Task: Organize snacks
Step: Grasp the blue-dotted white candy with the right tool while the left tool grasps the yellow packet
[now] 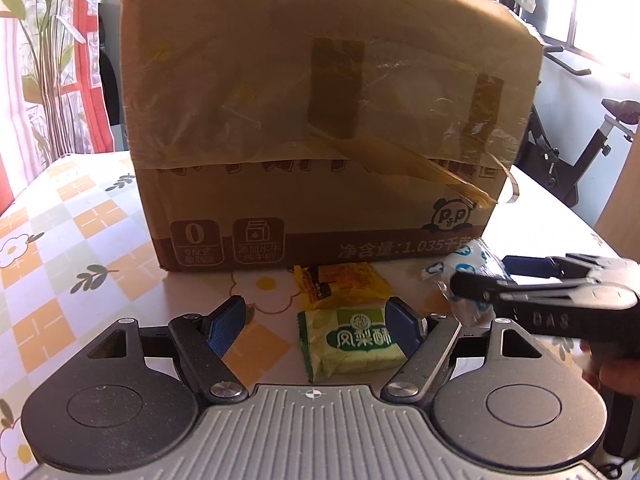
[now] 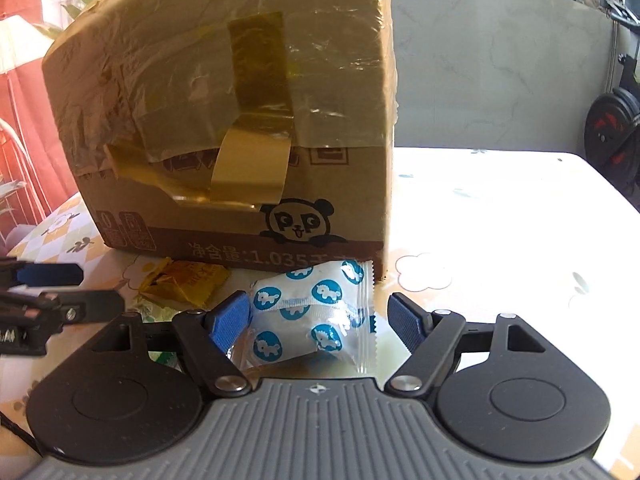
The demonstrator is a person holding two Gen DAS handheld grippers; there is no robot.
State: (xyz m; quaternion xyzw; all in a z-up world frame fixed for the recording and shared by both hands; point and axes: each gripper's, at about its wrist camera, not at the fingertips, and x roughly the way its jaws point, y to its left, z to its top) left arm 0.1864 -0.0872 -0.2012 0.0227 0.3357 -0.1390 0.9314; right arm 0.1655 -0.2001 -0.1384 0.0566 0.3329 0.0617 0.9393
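A taped cardboard box (image 1: 320, 120) stands on the table; it also fills the right wrist view (image 2: 224, 120). In front of it lie a green pineapple-cake packet (image 1: 352, 340), a yellow packet (image 1: 340, 282) and a white packet with blue ponies (image 2: 312, 312). My left gripper (image 1: 316, 320) is open, its fingers either side of the green packet. My right gripper (image 2: 322, 316) is open around the white packet, which also shows in the left wrist view (image 1: 464, 276). The yellow packet (image 2: 188, 282) lies left of it.
The table has a checked floral cloth (image 1: 72, 240). An exercise bike (image 1: 580, 152) stands beyond the right edge. Curtains and a plant (image 1: 48, 60) are at the left. A bright bare stretch of table (image 2: 500, 220) lies right of the box.
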